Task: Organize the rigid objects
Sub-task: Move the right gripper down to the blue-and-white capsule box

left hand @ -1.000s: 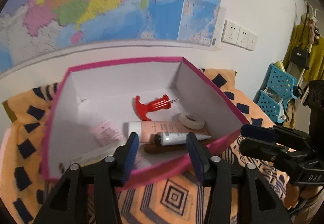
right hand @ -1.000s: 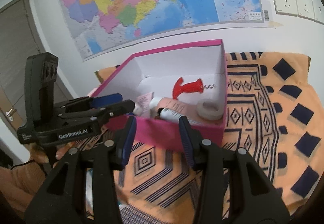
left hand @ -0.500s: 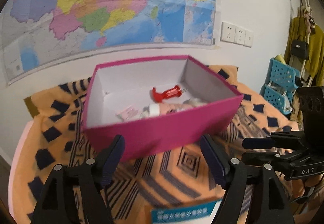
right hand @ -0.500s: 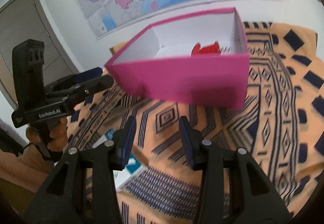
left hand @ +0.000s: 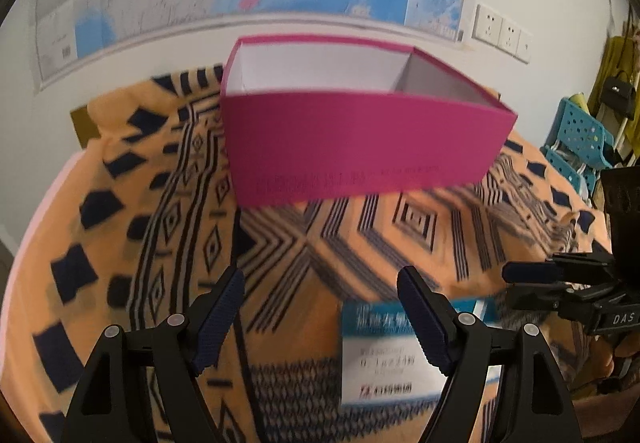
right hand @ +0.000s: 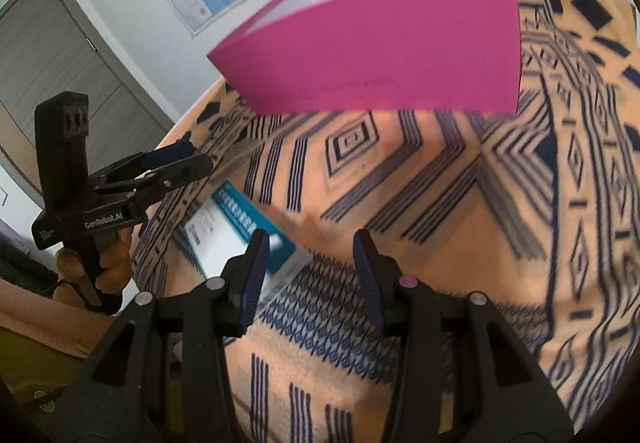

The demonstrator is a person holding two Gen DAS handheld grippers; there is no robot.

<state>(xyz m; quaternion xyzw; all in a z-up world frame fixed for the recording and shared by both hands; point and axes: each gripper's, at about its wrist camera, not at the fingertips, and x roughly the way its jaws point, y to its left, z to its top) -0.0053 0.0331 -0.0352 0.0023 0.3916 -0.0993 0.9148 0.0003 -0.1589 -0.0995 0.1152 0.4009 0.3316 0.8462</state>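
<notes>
On the patterned blanket [left hand: 120,243] stands the pink box [left hand: 360,147], open upward to receive items. Nearer than the box lies a white-and-teal carton [left hand: 380,355], unpacked. Left claw [left hand: 320,327], just widened, hovers empty beside it; right claw [right hand: 308,275], narrower, is empty.

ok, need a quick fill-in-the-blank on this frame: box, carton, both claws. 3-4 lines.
1. The box standing on the patterned blanket is ____ on the outside.
2. The white carton lying on the blanket has a ____ band across its top.
3. Both the left claw and the right claw hold ____.
4. On the wall behind the box hangs a ____.

Missing words: pink; blue; nothing; map
</notes>
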